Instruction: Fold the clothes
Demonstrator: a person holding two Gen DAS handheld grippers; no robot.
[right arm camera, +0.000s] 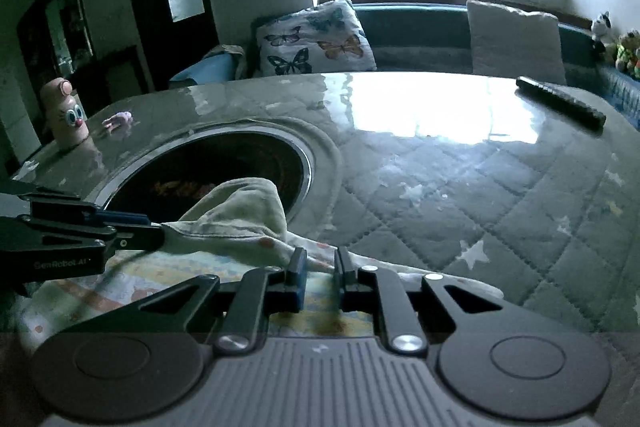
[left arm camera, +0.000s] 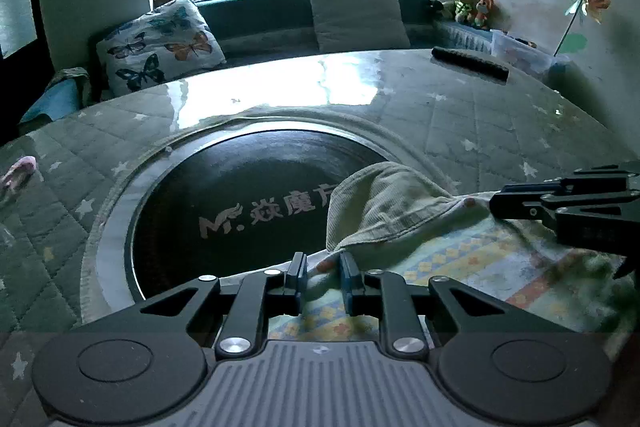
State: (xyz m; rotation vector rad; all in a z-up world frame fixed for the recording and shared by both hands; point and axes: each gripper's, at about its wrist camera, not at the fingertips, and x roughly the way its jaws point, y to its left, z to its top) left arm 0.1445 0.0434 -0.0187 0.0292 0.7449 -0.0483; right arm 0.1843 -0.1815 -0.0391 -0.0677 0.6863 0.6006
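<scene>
A small patterned garment point(left arm camera: 460, 259) with a pale ribbed part point(left arm camera: 384, 203) is found on the bench point(left arm camera: 500, 123), directly ahead of and beneath both tools, its far edge lapping over the dark round inset point(left arm camera: 240, 195) in the bench top. The ribbed part is raised and turned back over the patterned cloth.

The left tool point(left arm camera: 323, 277) is seen with its jaws a narrow gap apart and cloth lying between them; in the right wrist view its tip point(right arm camera: 154, 229) meets the edge of the ribbed part. Whether the cloth is firmly pinched cannot be told. The right tool point(right arm camera: 320, 273) is likewise slightly parted over the cloth, and its hold cannot be told either.

A fold is judged to be in progress. It would be done well if both edges are carried level and laid flat, with wrinkles kept out.

One clear plastic box point(left arm camera: 520, 53) is noted far ahead to the right; its contents cannot be made out.
</scene>
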